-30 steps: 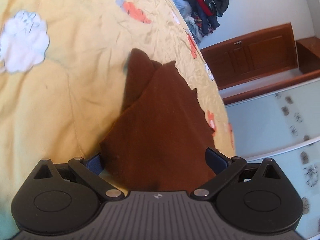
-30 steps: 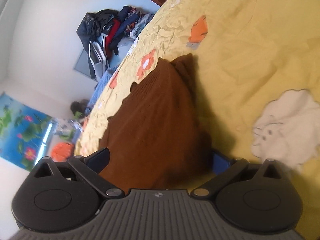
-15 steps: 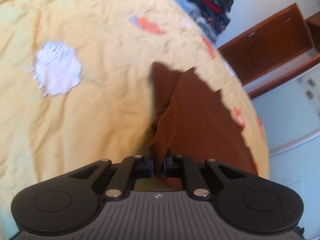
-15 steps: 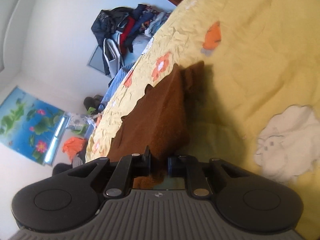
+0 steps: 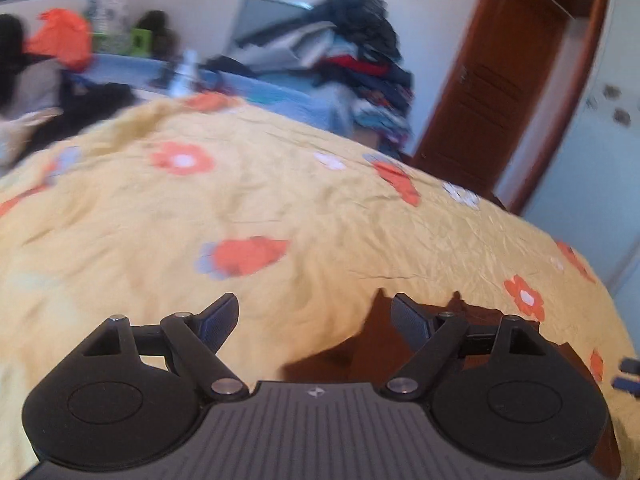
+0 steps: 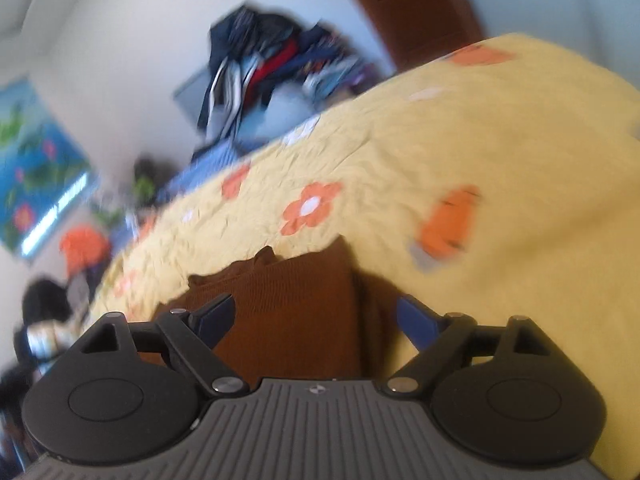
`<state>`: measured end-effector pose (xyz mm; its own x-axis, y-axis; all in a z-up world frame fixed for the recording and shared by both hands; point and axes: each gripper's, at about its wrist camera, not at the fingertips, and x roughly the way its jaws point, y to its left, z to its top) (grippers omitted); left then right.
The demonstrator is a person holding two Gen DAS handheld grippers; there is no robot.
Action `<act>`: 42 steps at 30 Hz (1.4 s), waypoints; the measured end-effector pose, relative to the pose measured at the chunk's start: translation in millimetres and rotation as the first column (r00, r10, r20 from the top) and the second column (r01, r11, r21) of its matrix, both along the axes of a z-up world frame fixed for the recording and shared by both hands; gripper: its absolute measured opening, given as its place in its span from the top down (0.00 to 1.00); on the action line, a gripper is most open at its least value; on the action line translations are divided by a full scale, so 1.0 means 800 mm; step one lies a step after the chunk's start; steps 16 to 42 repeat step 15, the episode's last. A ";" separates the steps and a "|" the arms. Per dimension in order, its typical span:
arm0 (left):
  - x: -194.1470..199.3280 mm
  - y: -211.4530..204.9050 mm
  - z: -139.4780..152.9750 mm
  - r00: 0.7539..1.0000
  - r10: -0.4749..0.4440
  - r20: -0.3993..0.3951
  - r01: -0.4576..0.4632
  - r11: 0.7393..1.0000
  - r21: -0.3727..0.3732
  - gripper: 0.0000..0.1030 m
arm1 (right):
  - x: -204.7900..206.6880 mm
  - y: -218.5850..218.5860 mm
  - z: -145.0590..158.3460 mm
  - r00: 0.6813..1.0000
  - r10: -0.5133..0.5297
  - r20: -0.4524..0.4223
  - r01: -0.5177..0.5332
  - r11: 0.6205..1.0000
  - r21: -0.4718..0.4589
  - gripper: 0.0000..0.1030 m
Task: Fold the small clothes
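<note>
My left tool (image 5: 312,320) has just been opening and stands apart with nothing between its fingers; the brown knit garment (image 5: 400,340) lies on the yellow flowered bedspread (image 5: 280,200), under its right-hand finger. My right tool (image 6: 316,316), likewise just opened and gripping nothing, hovers above the same brown knit garment (image 6: 288,312), which lies folded below it. The fold appears laid down. To finish it well, I should lift both tools clear without snagging the cloth, then check that the edges align.
</note>
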<state>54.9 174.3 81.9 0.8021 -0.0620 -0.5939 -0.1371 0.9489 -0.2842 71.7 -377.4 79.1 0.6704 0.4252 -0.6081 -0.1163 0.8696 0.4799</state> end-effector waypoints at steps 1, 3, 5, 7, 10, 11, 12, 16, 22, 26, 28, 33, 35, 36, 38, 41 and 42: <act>0.026 -0.012 -0.009 1.000 -0.020 -0.020 0.020 1.000 0.010 0.19 | 0.026 0.009 -0.006 1.000 0.018 -0.022 -0.019 1.000 -0.016 0.15; 0.076 -0.033 -0.031 0.993 -0.067 -0.095 0.067 0.998 -0.005 0.24 | 0.065 0.030 -0.018 0.997 0.036 -0.063 -0.039 0.998 -0.048 0.16; 0.111 -0.047 -0.050 0.981 -0.104 -0.163 0.100 0.994 -0.034 0.37 | 0.090 0.047 -0.031 0.993 0.056 -0.103 -0.064 0.995 -0.077 0.18; 0.128 -0.059 -0.072 0.963 -0.144 -0.226 0.136 0.989 -0.048 0.80 | 0.100 0.061 -0.044 0.989 0.090 -0.121 -0.101 0.991 -0.092 0.35; 0.119 -0.070 -0.071 0.974 -0.129 -0.186 0.136 0.990 0.024 0.96 | 0.092 0.076 -0.040 0.990 0.133 -0.036 -0.137 0.977 -0.161 0.83; 0.112 -0.070 -0.064 0.982 -0.113 -0.150 0.122 0.991 0.049 0.96 | 0.085 0.076 -0.030 0.990 0.143 0.017 -0.138 0.978 -0.157 0.84; 0.105 -0.065 -0.056 0.988 -0.100 -0.117 0.107 0.992 0.061 0.96 | 0.081 0.074 -0.017 0.988 0.138 0.068 -0.127 0.981 -0.149 0.84; 0.114 -0.057 -0.069 0.987 -0.055 -0.153 0.075 0.989 0.128 0.96 | 0.077 0.064 -0.010 0.985 0.115 0.131 -0.100 0.988 -0.118 0.85; 0.114 -0.057 -0.069 0.987 -0.055 -0.153 0.075 0.989 0.128 0.96 | 0.077 0.064 -0.010 0.985 0.115 0.131 -0.100 0.988 -0.118 0.85; 0.114 -0.057 -0.069 0.987 -0.055 -0.153 0.075 0.989 0.128 0.96 | 0.077 0.064 -0.010 0.985 0.115 0.131 -0.100 0.988 -0.118 0.85; 0.114 -0.057 -0.069 0.987 -0.055 -0.153 0.075 0.989 0.128 0.96 | 0.077 0.064 -0.010 0.985 0.115 0.131 -0.100 0.988 -0.118 0.85; 0.114 -0.057 -0.069 0.987 -0.055 -0.153 0.075 0.989 0.128 0.96 | 0.077 0.064 -0.010 0.985 0.115 0.131 -0.100 0.988 -0.118 0.85; 0.114 -0.057 -0.069 0.987 -0.055 -0.153 0.075 0.989 0.128 0.96 | 0.077 0.064 -0.010 0.985 0.115 0.131 -0.100 0.988 -0.118 0.85; 0.114 -0.057 -0.069 0.987 -0.055 -0.153 0.075 0.989 0.128 0.96 | 0.077 0.064 -0.010 0.985 0.115 0.131 -0.100 0.988 -0.118 0.85; 0.114 -0.057 -0.069 0.987 -0.055 -0.153 0.075 0.989 0.128 0.96 | 0.077 0.064 -0.010 0.985 0.115 0.131 -0.100 0.988 -0.118 0.85; 0.114 -0.057 -0.069 0.987 -0.055 -0.153 0.075 0.989 0.128 0.96 | 0.077 0.064 -0.010 0.985 0.115 0.131 -0.100 0.988 -0.118 0.85; 0.114 -0.057 -0.069 0.987 -0.055 -0.153 0.075 0.989 0.128 0.96 | 0.077 0.064 -0.010 0.985 0.115 0.131 -0.100 0.988 -0.118 0.85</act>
